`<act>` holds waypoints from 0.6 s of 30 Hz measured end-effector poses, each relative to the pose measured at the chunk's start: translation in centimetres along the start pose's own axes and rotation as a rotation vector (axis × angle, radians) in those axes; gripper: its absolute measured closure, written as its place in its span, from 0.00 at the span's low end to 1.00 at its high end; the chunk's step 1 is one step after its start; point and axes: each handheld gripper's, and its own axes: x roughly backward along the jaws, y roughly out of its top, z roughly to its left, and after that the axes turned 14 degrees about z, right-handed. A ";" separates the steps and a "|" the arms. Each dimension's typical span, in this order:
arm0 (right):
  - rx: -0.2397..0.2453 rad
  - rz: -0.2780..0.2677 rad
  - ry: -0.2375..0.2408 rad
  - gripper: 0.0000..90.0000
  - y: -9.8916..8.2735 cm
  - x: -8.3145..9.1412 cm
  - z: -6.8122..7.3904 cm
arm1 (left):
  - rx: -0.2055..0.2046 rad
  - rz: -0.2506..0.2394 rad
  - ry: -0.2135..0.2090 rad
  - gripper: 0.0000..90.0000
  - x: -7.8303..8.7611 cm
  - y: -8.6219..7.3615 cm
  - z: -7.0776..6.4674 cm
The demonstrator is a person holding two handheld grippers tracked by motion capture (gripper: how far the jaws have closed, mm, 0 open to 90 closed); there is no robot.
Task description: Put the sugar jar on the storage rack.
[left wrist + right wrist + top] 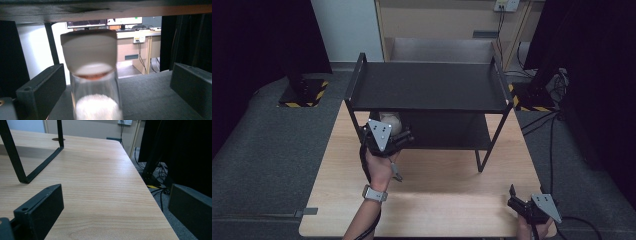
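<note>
The left gripper (388, 131) has its jaws spread, the jar (93, 75) standing free between them on the shelf (150, 92). The right gripper (115, 220) has its jaws spread over bare tabletop (105, 182).

No legible text or labels

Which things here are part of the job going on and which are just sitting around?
Part of the job:
- jar with a white lid, standing on the lower shelf between the open jaws
- left gripper
- black shelf rack

Just around:
- right gripper, open over the wooden table
- desk behind
</note>
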 end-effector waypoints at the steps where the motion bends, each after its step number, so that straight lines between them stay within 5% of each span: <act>1: 0.000 0.000 0.001 0.01 0.0 0.0 0.0 | -0.005 -0.005 -0.004 0.00 0.4 -0.4 0.0; 7: 0.003 -0.004 0.005 0.01 -0.1 0.0 -0.1 | -0.018 -0.019 -0.038 0.00 2.9 -3.9 1.3; 18: 0.015 -0.008 0.000 0.01 -0.2 0.0 0.1 | -0.033 0.087 -0.015 0.00 6.6 -10.5 5.7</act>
